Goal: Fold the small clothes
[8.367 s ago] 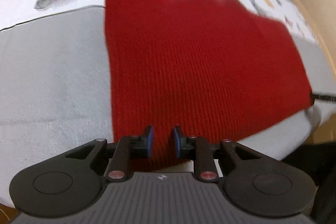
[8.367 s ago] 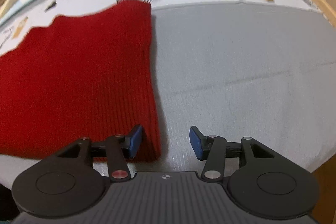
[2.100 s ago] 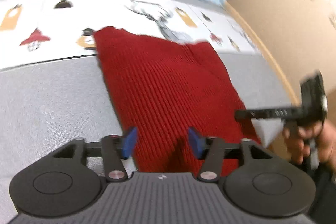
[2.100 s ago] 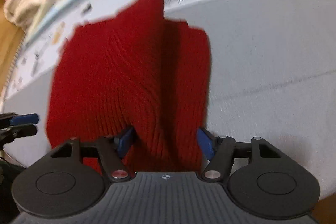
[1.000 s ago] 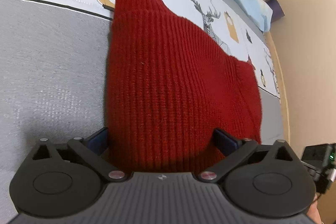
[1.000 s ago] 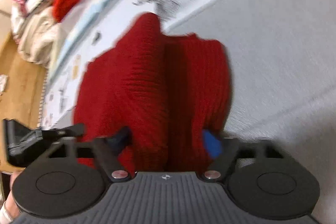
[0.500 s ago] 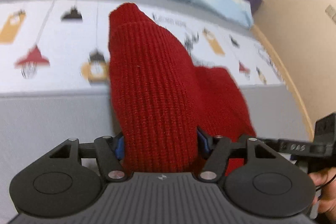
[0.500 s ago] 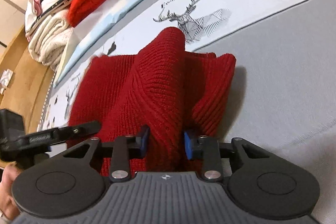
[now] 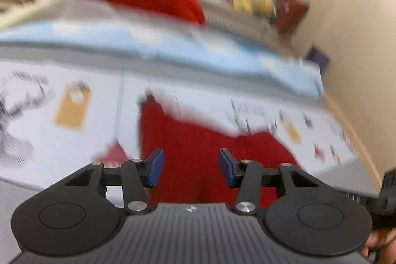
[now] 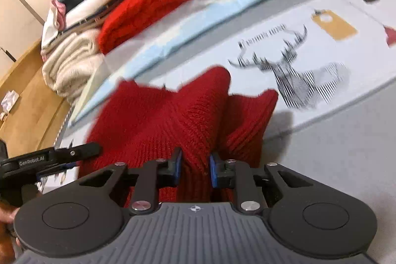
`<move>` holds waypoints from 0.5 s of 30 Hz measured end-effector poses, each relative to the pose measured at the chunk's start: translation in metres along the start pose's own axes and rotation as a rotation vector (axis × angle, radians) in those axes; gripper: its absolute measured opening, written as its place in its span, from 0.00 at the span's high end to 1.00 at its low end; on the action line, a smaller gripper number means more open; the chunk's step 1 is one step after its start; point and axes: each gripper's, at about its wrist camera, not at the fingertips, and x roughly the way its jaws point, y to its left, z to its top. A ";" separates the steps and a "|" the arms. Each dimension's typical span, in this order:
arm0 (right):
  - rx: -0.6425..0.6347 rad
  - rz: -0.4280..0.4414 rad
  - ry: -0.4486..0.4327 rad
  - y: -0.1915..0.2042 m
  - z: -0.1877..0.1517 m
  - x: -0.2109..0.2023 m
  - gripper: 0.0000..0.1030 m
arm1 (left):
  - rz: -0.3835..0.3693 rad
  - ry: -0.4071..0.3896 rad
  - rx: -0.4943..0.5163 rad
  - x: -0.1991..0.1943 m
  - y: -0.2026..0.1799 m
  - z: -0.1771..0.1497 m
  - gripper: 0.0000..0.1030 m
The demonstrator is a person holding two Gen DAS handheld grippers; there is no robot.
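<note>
Garment: red rib-knit sweater (image 10: 158,120), bunched into soft peaks.
Right gripper (image 10: 194,171): just closing, pinching a knit ridge.
Left gripper (image 9: 190,166): just narrowing; grip unclear through blur.
Surface: grey-and-white printed bedspread (image 10: 334,140).

Sweater (image 10: 158,120): red ribbed knit, matt. Bedsheet (image 10: 341,140): smooth printed cloth (grey part woven). Gripper shells: matt black plastic.

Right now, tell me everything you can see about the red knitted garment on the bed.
The red knitted garment is a ribbed, thick-looking knit, bunched into raised folds, not flat. It lies on the bed cover, partly over its deer print. The right gripper pinches a ridge of it; its jaws have just been closing. The left gripper is open, jaws just narrowed, the knit showing between its pads with no contact visible.
</note>
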 end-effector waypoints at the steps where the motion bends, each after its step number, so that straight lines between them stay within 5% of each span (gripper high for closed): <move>1: -0.024 0.008 -0.022 0.005 0.002 0.001 0.79 | 0.009 0.006 -0.013 -0.002 0.005 0.001 0.36; 3: -0.055 0.033 -0.007 0.013 -0.001 0.008 0.76 | -0.005 0.080 -0.057 -0.001 0.018 -0.002 0.31; 7: -0.035 -0.093 0.090 0.005 -0.010 0.021 0.57 | -0.054 0.238 -0.014 0.001 0.019 -0.015 0.31; 11: -0.004 -0.060 0.097 -0.005 -0.010 0.002 0.52 | -0.086 0.365 0.023 0.007 0.018 -0.037 0.31; 15: 0.056 -0.029 0.296 -0.018 -0.030 0.007 0.44 | -0.023 0.535 -0.008 0.030 0.029 -0.073 0.26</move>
